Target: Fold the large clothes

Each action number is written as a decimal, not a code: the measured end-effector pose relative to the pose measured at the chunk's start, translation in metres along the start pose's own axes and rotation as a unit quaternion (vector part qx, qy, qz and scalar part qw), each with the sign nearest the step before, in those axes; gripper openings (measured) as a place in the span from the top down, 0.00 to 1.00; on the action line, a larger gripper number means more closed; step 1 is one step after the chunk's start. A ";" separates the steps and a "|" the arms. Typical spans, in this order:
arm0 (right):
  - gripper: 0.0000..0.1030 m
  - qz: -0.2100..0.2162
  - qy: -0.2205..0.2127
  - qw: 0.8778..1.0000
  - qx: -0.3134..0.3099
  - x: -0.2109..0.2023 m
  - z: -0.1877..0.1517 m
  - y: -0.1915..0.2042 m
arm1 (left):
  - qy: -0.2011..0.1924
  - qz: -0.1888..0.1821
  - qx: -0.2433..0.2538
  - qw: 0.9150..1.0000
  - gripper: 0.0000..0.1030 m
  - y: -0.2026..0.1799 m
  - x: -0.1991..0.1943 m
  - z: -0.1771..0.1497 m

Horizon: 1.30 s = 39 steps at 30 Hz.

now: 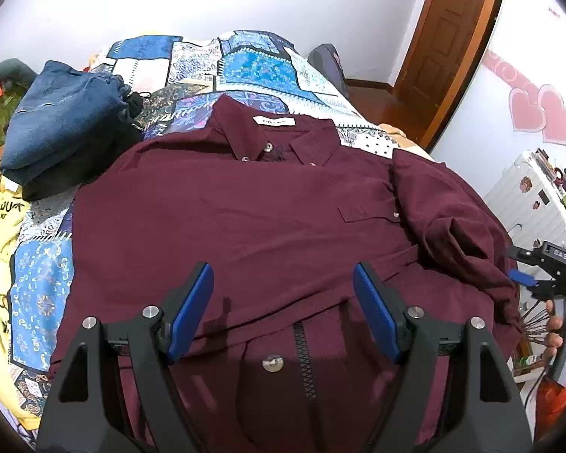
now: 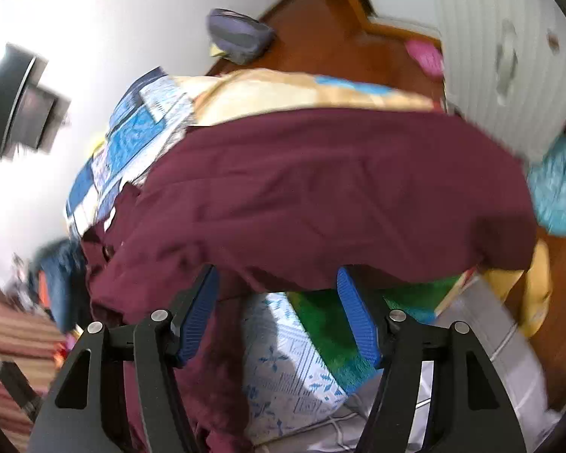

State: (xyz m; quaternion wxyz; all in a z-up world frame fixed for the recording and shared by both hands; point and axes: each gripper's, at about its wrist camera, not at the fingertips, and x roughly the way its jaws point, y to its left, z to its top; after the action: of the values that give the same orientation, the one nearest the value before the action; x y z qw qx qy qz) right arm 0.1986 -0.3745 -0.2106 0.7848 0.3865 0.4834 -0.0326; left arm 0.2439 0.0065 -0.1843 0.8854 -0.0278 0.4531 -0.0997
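Observation:
A dark maroon button-up shirt (image 1: 268, 222) lies front-up on the patchwork bedspread (image 1: 253, 64), collar at the far end, its right sleeve folded in over the body. My left gripper (image 1: 283, 283) is open and empty, hovering over the shirt's lower part. My right gripper (image 2: 277, 287) is open at the shirt's right edge (image 2: 339, 196), where the cloth hangs over the bed side; in the left wrist view it shows at the far right (image 1: 524, 277). The right wrist view is blurred.
Folded blue jeans (image 1: 64, 113) lie at the bed's back left, a yellow garment (image 1: 3, 226) at the left edge. A white suitcase (image 1: 528, 196) stands right of the bed. A wooden door (image 1: 445, 26) is behind. A green mat (image 2: 328, 321) lies below.

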 end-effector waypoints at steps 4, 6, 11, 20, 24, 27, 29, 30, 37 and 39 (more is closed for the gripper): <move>0.40 0.024 0.009 0.998 0.057 0.018 0.005 -0.016 | 0.007 0.001 0.000 1.000 0.27 -0.003 0.005 0.002; 0.40 0.030 0.006 0.997 0.073 0.019 0.006 -0.017 | 0.008 0.004 0.002 1.000 0.27 -0.004 0.006 0.002; 0.37 0.022 0.000 0.997 0.078 0.031 0.017 -0.014 | 0.013 0.004 0.000 1.000 0.27 -0.006 0.012 0.003; 0.77 -0.065 -0.049 0.997 0.015 0.031 0.021 0.012 | 0.009 0.006 0.003 1.000 0.27 -0.001 0.013 0.000; 0.87 -0.025 -0.084 0.996 -0.025 0.008 0.028 0.023 | 0.005 0.008 -0.004 1.000 0.27 0.008 0.010 -0.001; 0.88 -0.021 -0.119 0.990 -0.074 -0.013 0.037 0.051 | -0.001 0.011 -0.009 1.000 0.27 0.015 0.006 0.000; 0.89 -0.001 -0.143 0.983 -0.112 -0.032 0.041 0.078 | -0.008 0.012 -0.013 1.000 0.27 0.021 0.002 0.000; 0.89 0.009 -0.156 0.979 -0.134 -0.042 0.041 0.096 | -0.012 0.013 -0.017 1.000 0.27 0.025 -0.001 0.001; 0.89 0.094 -0.177 0.942 -0.270 -0.076 0.015 0.213 | -0.047 0.021 -0.046 0.998 0.27 0.056 -0.024 0.001; 0.89 0.113 -0.166 0.929 -0.311 -0.071 -0.002 0.247 | -0.055 0.024 -0.054 0.997 0.27 0.066 -0.031 -0.001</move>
State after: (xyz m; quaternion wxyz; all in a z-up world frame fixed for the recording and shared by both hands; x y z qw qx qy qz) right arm 0.2642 -0.2234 -0.0128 0.9330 0.1642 0.2854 0.1449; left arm 0.2355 0.0776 -0.1690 0.9083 -0.0704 0.4089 -0.0522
